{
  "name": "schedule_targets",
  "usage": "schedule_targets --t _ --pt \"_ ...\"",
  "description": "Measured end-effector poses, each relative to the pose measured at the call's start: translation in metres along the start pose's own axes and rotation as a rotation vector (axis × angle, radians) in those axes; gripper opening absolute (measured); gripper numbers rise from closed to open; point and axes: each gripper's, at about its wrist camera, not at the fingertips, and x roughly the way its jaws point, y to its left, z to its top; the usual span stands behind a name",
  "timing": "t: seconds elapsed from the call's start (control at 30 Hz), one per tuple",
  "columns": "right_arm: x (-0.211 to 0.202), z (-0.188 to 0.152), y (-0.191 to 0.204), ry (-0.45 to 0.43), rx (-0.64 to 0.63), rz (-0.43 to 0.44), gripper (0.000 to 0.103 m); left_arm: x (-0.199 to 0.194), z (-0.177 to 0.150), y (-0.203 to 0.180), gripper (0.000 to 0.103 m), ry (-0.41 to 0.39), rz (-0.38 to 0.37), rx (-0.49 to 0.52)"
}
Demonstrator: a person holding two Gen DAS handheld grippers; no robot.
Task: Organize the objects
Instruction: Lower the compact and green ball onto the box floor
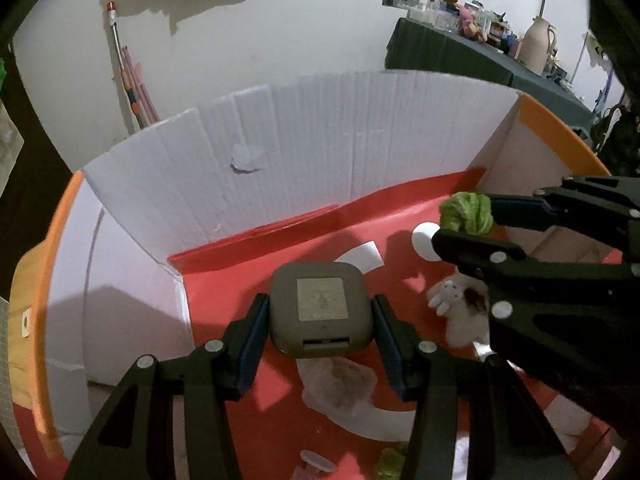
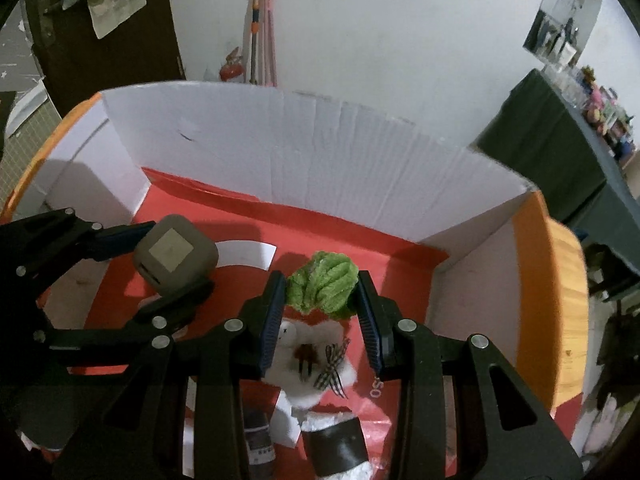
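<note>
Both my tongs are over the cardboard box with white corrugated walls and red paper floor. My left gripper pinches a grey rounded-square plastic case with a pale label on its face, the blue pads pressed against its two sides, held clear above the floor. My right gripper pinches a green fuzzy chenille ball, its pads squeezing it from both sides, also up off the floor. The two held things sit side by side, apart. Below the green ball a white plush toy with a checked ribbon bow lies on the red floor. A crumpled clear plastic wrapper lies beneath the grey case.
</note>
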Motion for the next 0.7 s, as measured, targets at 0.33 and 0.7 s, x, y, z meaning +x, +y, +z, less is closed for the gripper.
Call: schedule_targets --t 0.33,0.7 --pt "0.024 0.0 -0.019 0.071 0.034 0.036 0.034 0.012 0.002 0.004 0.053 0.034 -0.003 -0.022" --pt "0.033 -0.005 -0.029 0.083 0.036 0.047 0.035 0.019 -0.001 0.006 0.053 0.073 -0.01 -0.042"
